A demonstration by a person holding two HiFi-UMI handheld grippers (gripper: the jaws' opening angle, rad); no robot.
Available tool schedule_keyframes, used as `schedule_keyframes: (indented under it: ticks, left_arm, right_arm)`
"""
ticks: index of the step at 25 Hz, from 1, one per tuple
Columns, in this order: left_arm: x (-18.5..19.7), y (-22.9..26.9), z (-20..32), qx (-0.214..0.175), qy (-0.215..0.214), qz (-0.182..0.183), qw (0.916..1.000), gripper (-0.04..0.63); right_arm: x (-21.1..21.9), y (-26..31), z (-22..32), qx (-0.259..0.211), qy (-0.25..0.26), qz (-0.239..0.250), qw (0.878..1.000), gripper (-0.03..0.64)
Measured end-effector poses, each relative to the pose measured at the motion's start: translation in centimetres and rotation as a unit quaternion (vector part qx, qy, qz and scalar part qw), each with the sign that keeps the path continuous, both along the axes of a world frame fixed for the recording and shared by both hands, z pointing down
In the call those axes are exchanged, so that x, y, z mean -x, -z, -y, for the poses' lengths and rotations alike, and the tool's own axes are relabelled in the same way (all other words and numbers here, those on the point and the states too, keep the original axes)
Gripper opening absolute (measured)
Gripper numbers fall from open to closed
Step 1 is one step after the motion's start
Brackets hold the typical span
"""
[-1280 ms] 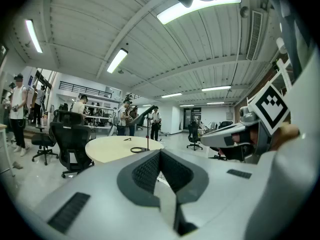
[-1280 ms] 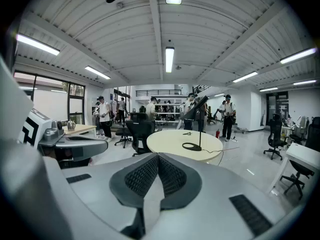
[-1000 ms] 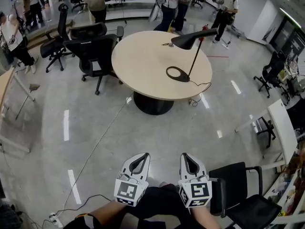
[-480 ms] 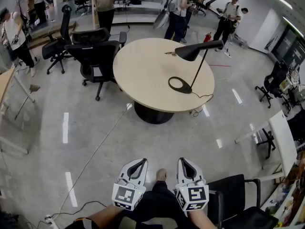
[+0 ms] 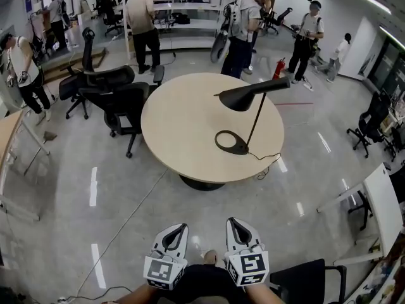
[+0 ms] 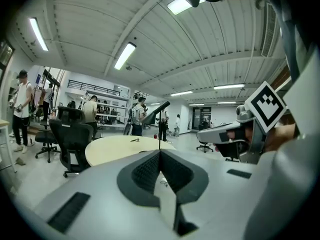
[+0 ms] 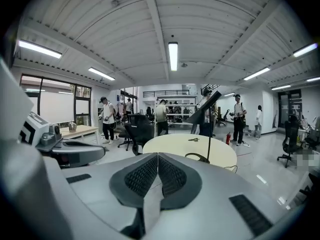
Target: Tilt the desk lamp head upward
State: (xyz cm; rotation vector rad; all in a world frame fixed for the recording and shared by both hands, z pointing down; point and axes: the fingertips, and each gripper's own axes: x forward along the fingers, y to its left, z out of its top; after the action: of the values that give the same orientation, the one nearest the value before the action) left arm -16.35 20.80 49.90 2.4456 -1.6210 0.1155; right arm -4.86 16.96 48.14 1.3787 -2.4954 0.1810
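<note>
A black desk lamp [image 5: 243, 116] stands on the right half of a round beige table [image 5: 183, 132]. Its cone head [image 5: 243, 97] points left, and its ring base [image 5: 231, 142] lies flat on the tabletop. The lamp also shows far ahead as a dark lamp head [image 6: 156, 108] in the left gripper view and a lamp head [image 7: 206, 109] in the right gripper view. My left gripper [image 5: 179, 229] and right gripper [image 5: 231, 223] hang side by side near my lap, well short of the table. Both are shut with nothing between the jaws.
Black office chairs [image 5: 120, 97] stand at the table's left. Another chair [image 5: 304, 284] is beside me on the right. A lamp cord [image 5: 269, 163] trails off the table's right edge. A white desk [image 5: 380, 201] stands at the right. Several people stand at the back.
The head view has tilted up and the table sits lower and nearer in it. Both grippers sit lower in the frame, still shut and side by side.
</note>
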Motion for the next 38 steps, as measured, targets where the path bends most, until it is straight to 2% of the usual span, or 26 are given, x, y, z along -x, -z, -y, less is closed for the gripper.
schedule_keyframes:
  ticks: [4, 10, 14, 22, 29, 38]
  left_arm:
    - [-3.8, 0.7, 4.5, 0.007, 0.013, 0.007, 0.9999, 0.046]
    - [-11.8, 0.9, 10.5, -0.001, 0.002, 0.015, 0.9999, 0.046]
    - [-14.6, 1.1, 12.9, 0.005, -0.003, 0.023, 0.9997, 0.046]
    - [-16.9, 0.4, 17.0, 0.004, -0.019, 0.021, 0.9996, 0.046]
    - [-17.6, 0.3, 23.4, 0.007, -0.056, 0.007, 0.9984, 0.046]
    - [-13.9, 0.3, 35.2, 0.011, -0.084, -0.009, 0.9964, 0.046]
  right_arm:
    - [-4.0, 0.2, 4.3, -0.001, 0.009, 0.005, 1.0, 0.015]
    - [-12.0, 0.2, 10.2, -0.007, 0.001, 0.014, 1.0, 0.016]
    - [-14.9, 0.6, 12.6, -0.01, -0.002, 0.023, 1.0, 0.015]
    - [-17.1, -0.2, 15.8, 0.007, -0.022, 0.03, 0.999, 0.015]
    - [-19.1, -0.7, 20.7, 0.008, -0.076, 0.03, 0.997, 0.015]
    - [-15.3, -0.8, 31.1, 0.009, -0.107, 0.025, 0.994, 0.015]
